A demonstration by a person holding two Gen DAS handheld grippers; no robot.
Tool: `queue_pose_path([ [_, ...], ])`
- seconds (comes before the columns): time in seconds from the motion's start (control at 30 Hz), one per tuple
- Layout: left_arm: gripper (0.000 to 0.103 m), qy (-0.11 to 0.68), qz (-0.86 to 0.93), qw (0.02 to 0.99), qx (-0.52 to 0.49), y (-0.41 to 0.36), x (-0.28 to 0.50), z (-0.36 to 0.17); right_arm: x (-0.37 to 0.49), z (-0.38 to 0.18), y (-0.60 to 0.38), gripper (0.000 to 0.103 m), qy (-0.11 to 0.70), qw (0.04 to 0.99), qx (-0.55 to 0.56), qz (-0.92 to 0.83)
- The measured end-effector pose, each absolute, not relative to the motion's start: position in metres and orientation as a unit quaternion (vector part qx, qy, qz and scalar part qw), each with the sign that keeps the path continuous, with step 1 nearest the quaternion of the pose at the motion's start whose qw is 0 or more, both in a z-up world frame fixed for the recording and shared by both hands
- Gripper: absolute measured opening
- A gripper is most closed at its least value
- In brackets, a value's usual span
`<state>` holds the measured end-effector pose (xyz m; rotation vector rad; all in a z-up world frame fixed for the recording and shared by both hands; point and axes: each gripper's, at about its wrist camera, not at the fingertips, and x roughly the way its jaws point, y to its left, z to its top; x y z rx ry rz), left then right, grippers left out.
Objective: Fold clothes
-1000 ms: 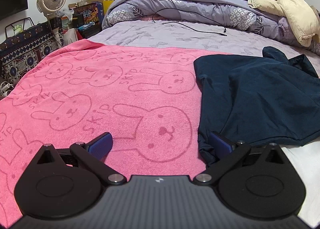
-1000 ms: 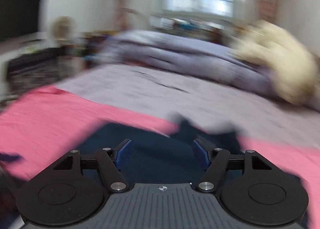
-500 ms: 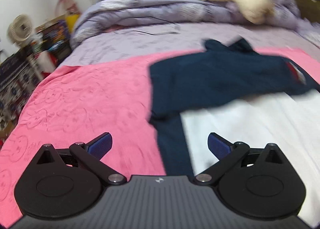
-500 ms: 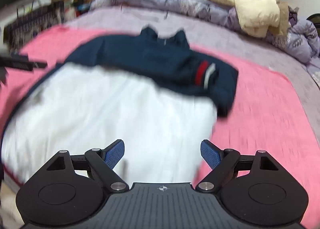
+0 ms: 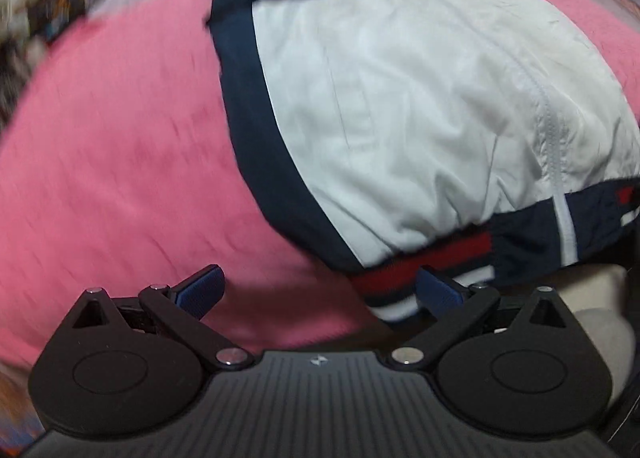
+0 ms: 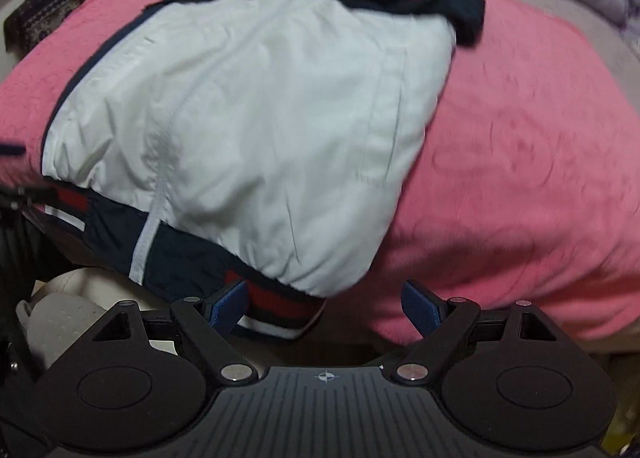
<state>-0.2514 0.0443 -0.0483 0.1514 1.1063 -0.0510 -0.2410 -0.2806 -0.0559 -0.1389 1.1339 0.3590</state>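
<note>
Both views have closed in on the jacket's (image 5: 420, 105) striped hem (image 6: 280, 308).

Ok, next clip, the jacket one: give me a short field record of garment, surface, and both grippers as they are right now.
garment: jacket, white body, navy side panels, red, white and navy striped hem band
garment state: spread out, navy upper part bunched at the far end
surface: pink blanket on a bed
hem position: at the near edge of the bed, hanging slightly over it
left gripper: open, holding nothing, at the hem's left corner
right gripper: open, holding nothing, at the hem's right corner
image quality: motion blur in both views
</note>
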Motion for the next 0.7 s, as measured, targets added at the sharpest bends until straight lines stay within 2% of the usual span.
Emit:
queue_pose_path([
  [0.1,0.102,0.537,-0.034,0.842,0.031,0.046,-0.245,-0.056,-0.234,-0.069,-0.288,0.081,0.537,0.825,-0.016,0.177],
  [0.13,0.102,0.541,-0.037,0.84,0.018,0.046,-0.243,-0.058,-0.231,-0.073,-0.29,0.072,0.539,0.823,0.003,0.18],
  [0.17,0.097,0.544,-0.04,0.838,0.004,0.047,-0.241,-0.061,-0.229,-0.076,-0.291,0.053,0.543,0.819,0.025,0.185],
  [0.2,0.09,0.548,-0.043,0.835,-0.009,0.047,-0.239,-0.063,-0.228,-0.078,-0.292,0.043,0.547,0.814,0.046,0.19],
  [0.27,0.048,0.555,-0.05,0.83,-0.036,0.048,-0.234,-0.069,-0.23,-0.074,-0.29,0.032,0.545,0.815,0.055,0.188],
  [0.37,0.024,0.548,-0.062,0.832,-0.061,0.051,-0.234,-0.046,-0.235,-0.055,-0.287,0.024,0.533,0.824,0.055,0.185],
  [0.57,0.024,0.461,-0.085,0.88,-0.07,0.068,-0.205,0.037,-0.201,0.028,-0.298,0.023,0.491,0.839,0.119,0.203],
  [0.63,0.029,0.428,-0.07,0.899,-0.058,0.076,-0.182,0.057,-0.173,0.051,-0.301,0.023,0.478,0.84,0.155,0.204],
  [0.7,0.038,0.412,-0.041,0.91,-0.032,0.077,-0.157,0.064,-0.137,0.059,-0.298,0.029,0.465,0.85,0.166,0.186],
])
